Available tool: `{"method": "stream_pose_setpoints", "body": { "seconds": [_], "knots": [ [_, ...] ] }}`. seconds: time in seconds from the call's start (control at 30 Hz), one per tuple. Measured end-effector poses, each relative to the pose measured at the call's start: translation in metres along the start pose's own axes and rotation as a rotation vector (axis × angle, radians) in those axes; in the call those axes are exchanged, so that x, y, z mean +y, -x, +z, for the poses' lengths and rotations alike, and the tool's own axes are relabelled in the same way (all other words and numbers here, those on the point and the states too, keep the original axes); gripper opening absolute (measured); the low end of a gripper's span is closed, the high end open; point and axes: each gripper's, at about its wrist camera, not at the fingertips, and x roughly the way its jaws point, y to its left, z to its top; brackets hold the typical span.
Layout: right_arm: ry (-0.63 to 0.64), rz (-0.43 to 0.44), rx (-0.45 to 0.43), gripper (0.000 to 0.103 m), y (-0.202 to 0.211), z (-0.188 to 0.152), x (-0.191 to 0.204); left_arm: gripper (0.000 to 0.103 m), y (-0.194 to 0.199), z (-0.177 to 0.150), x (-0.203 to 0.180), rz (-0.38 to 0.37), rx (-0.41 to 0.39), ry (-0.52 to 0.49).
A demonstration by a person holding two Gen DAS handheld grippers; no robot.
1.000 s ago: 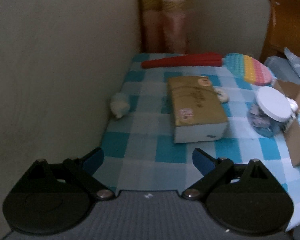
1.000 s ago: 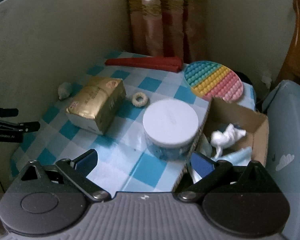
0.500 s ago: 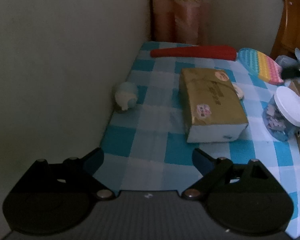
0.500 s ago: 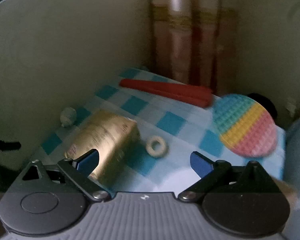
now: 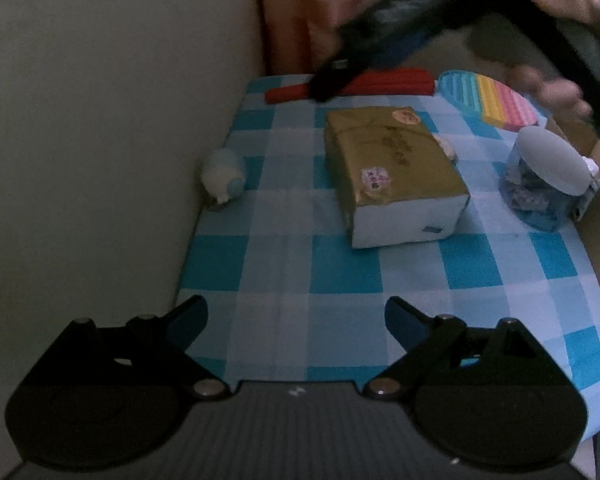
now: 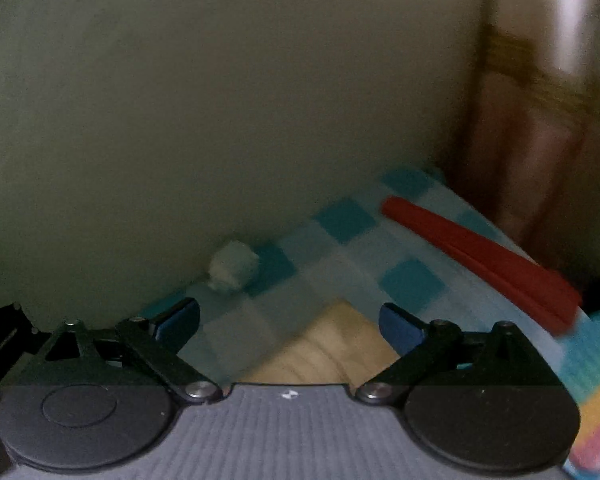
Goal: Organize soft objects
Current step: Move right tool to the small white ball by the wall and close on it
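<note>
The right gripper (image 6: 290,316), spread and empty, hangs nearer than the left to the small toy (image 6: 233,266) at the worktop's wall edge.

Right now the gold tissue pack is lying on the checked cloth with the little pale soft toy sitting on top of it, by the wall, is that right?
Not quite. The gold tissue pack does lie on the checked cloth, but the little pale soft toy is not on top of it. It sits on the cloth by the wall, apart from the pack. The left wrist view shows the gap.
</note>
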Motion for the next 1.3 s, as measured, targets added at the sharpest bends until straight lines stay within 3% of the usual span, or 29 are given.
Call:
{"method": "stream_pose_setpoints", "body": {
  "seconds": [0.27,0.37,0.7,0.83,0.9,1.1,1.3],
  "knots": [
    [0.162,0.089,0.081,0.097,-0.068,0.029,0.028,0.095,-0.013,-0.011,0.011,0.007,0.032,0.039],
    [0.207,0.111,0.102,0.092,-0.087,0.028,0.038,0.095,-0.017,-0.013,0.013,0.01,0.041,0.03],
    [0.307,0.064,0.16,0.077,-0.129,0.029,0.054,0.095,-0.026,-0.015,0.016,0.001,0.066,0.024],
    [0.313,0.057,0.172,0.069,-0.135,0.029,0.057,0.095,-0.028,-0.015,0.015,-0.006,0.068,0.015],
    [0.31,0.057,0.184,0.061,-0.137,0.029,0.059,0.095,-0.029,-0.015,0.016,-0.006,0.068,0.015],
    [0.311,0.038,0.166,0.056,-0.132,0.027,0.065,0.095,-0.029,-0.014,0.016,-0.001,0.071,0.018],
    [0.273,0.064,0.121,0.055,-0.097,0.028,0.066,0.095,-0.026,-0.016,0.019,-0.003,0.053,0.028]
  ]
}}
